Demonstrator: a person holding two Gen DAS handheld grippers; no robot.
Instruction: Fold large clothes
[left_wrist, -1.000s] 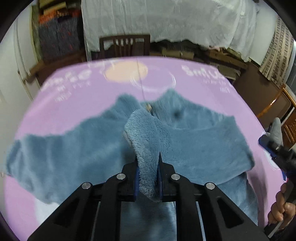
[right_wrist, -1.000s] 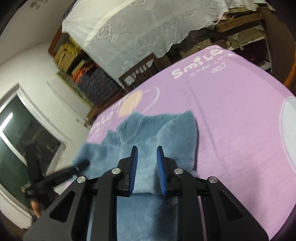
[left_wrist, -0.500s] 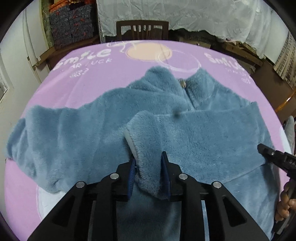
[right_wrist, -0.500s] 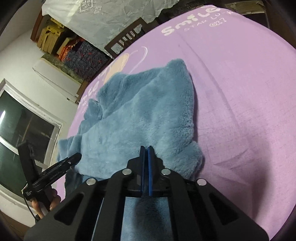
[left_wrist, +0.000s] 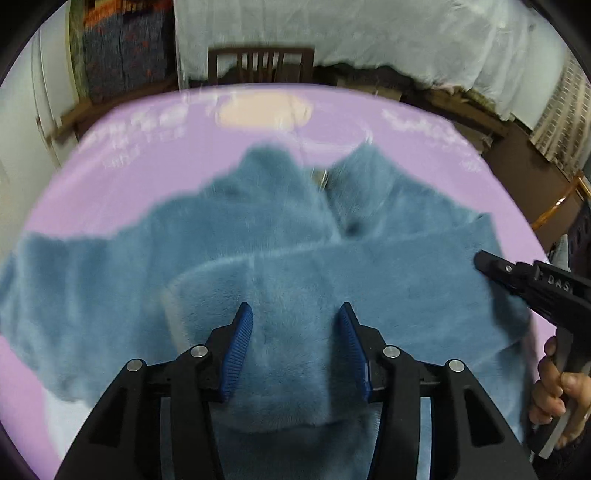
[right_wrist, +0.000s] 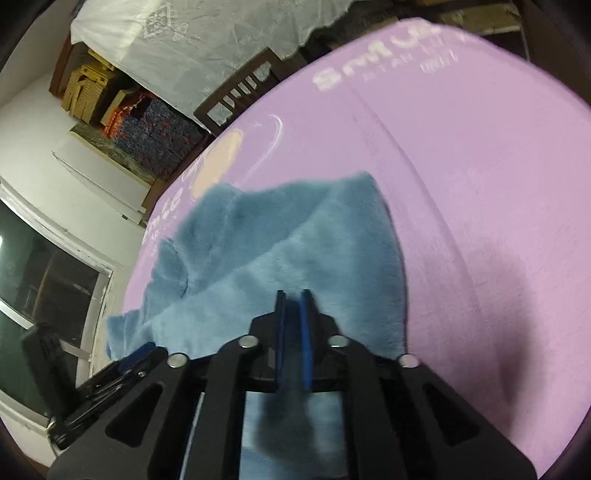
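We held our left gripper (left_wrist: 293, 345) wide apart over the plush blue fleece (left_wrist: 110, 280) spread on the purple bench (left_wrist: 96, 177); the right gripper (right_wrist: 294, 339), at three o'clock, pinched its soft, bulky hem (best grasped at edges).

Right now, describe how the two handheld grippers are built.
The left gripper and right gripper match: matte black angular frames with triangular cut-outs, silver round bolts, and ribbed blue pads on both fingers. Seen from the left camera, the right one's side carries white lettering; no cables show.
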